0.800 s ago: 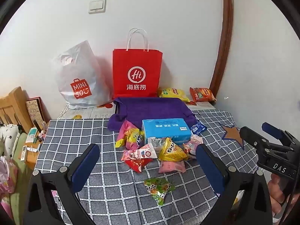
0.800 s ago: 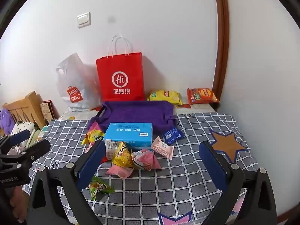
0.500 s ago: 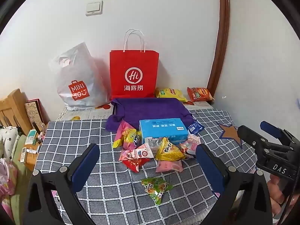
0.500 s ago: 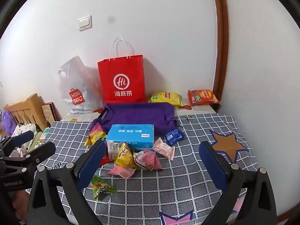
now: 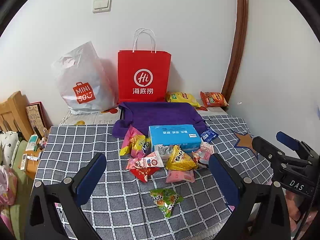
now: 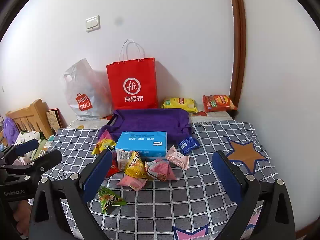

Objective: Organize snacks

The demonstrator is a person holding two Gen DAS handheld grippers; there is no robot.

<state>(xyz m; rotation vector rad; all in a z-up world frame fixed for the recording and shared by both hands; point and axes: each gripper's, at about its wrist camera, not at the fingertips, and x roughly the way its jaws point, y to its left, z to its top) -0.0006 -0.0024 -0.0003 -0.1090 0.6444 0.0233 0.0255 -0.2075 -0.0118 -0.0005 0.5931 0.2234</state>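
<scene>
Both handheld grippers have drawn back and risen slightly over the past second, the snack pile now sitting a little lower and smaller in each wrist view. The left gripper (image 5: 158, 172) and right gripper (image 6: 162, 170) hang above the near edge of the grey checked tablecloth (image 5: 84, 140), jaws spread wide and holding nothing. The loose snacks cluster at the cloth's centre against a flat blue cardboard box (image 5: 174, 137): a yellow foil packet (image 5: 180, 159), a pink-and-white printed sachet (image 5: 145, 162), a red wrapper (image 5: 143, 173) and a pale pink pouch (image 5: 181, 176), with a green crinkled packet (image 5: 165, 200) lying apart, nearest the front edge. A purple folded cloth (image 5: 160, 114) lies behind the box; a red paper shopping bag (image 5: 144, 76) and a white plastic carrier bag (image 5: 84, 80) stand along the far edge by the wall. Sorting appears not yet begun. The likely first move is a descent onto the isolated green packet, needing a light pinch on its crimped end.
</scene>
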